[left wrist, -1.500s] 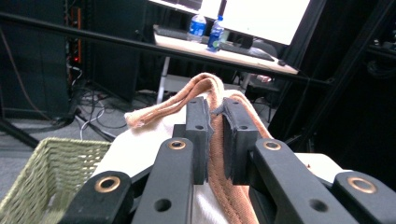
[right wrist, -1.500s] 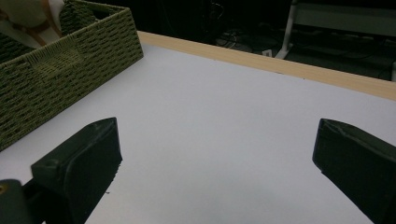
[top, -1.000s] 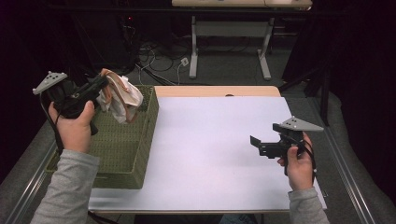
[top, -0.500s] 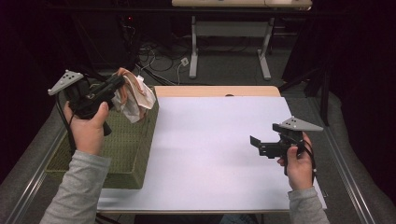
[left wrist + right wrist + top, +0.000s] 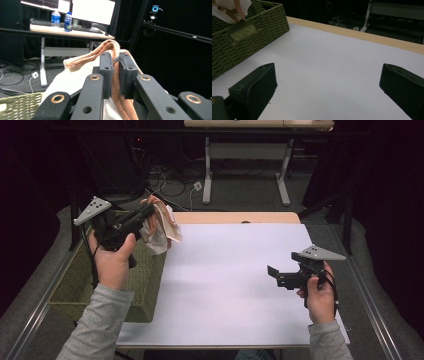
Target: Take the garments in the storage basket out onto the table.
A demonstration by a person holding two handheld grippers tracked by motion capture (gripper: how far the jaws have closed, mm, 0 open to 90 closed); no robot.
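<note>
While its jaws are clamped on a fold of the cloth, the left hand-held gripper holds this cream cloth with an orange-brown edge in the air, above the far corner of the green woven basket. The basket stands at the left edge of the white desk. The right hand-held gripper is over the desk's right part, its jaws wide apart with nothing between them.
</note>
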